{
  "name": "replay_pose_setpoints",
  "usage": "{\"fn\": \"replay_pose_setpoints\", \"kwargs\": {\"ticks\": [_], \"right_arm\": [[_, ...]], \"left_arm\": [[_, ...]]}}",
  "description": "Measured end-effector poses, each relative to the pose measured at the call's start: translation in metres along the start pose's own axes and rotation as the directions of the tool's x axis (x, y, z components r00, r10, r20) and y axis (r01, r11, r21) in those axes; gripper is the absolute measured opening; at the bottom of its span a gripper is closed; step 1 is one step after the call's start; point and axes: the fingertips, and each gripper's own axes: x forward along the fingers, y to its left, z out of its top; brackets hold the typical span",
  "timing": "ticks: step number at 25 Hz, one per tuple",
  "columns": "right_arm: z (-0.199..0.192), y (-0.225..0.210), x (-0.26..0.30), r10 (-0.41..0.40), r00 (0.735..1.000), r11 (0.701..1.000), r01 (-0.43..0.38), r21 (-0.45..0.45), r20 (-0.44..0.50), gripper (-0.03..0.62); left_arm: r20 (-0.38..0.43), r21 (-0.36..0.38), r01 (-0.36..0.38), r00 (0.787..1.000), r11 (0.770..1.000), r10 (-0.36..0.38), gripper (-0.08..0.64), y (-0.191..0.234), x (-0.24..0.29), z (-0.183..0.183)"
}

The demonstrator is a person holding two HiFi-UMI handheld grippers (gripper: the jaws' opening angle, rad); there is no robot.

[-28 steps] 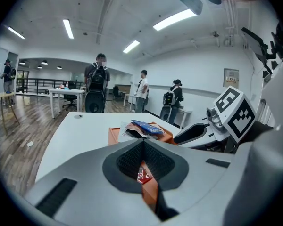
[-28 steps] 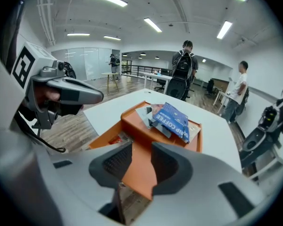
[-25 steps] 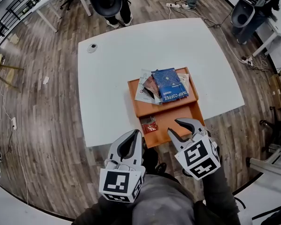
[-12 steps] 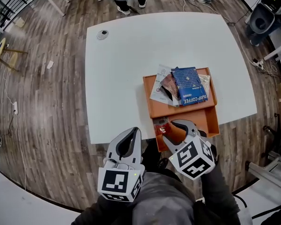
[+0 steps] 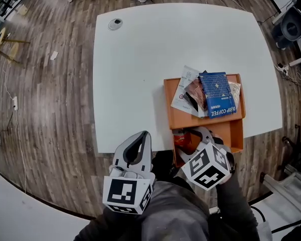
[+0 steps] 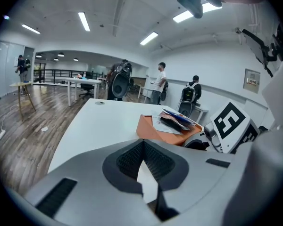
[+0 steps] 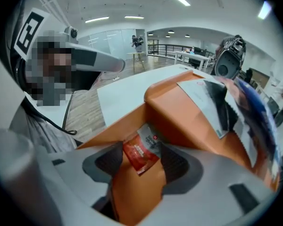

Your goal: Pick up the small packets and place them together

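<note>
Small red packet (image 7: 141, 152), pale strip on top edge, flat in near compartment of orange tray (image 5: 168, 100). Right gripper (image 7: 141, 166) pitched steeply down, jaws just opening, wide apart, packet between pads, ungripped. Left gripper (image 6: 142, 146) off table edge, jaws together, empty. Only in head view: blue packet pile (image 5: 216, 94) in far compartment.

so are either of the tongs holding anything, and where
Nothing held. The right tongs have just been opening and straddle the red packet, unpressed; the left tongs are shut, empty.
</note>
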Motion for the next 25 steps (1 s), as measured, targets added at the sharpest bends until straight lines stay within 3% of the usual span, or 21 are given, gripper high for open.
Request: {"fn": "replay_pose_setpoints", "kwargs": {"ticks": [3,6,9,25], "right_arm": [[0.000,-0.003,0.000,-0.012,1.000,1.000,0.012,-0.006,0.005,0.250],[-0.002,-0.006,0.000,-0.038,0.999,0.999,0.038,-0.009,0.005,0.198],[-0.003,-0.008,-0.003,-0.071,0.997,0.997,0.071,-0.007,0.013,0.090],[0.005,0.011,-0.082,-0.188,0.974,0.981,0.191,-0.014,0.128,0.078]], "left_arm": [[0.001,-0.003,-0.001,1.000,1.000,0.001,-0.003,0.002,0.003,0.001],[0.008,0.001,0.005,1.000,1.000,-0.005,-0.003,-0.002,0.003,0.004],[0.010,0.009,0.012,1.000,1.000,-0.012,-0.003,-0.006,0.000,0.003],[0.086,0.098,0.090,0.991,0.991,-0.099,-0.003,-0.065,-0.034,0.023]]}}
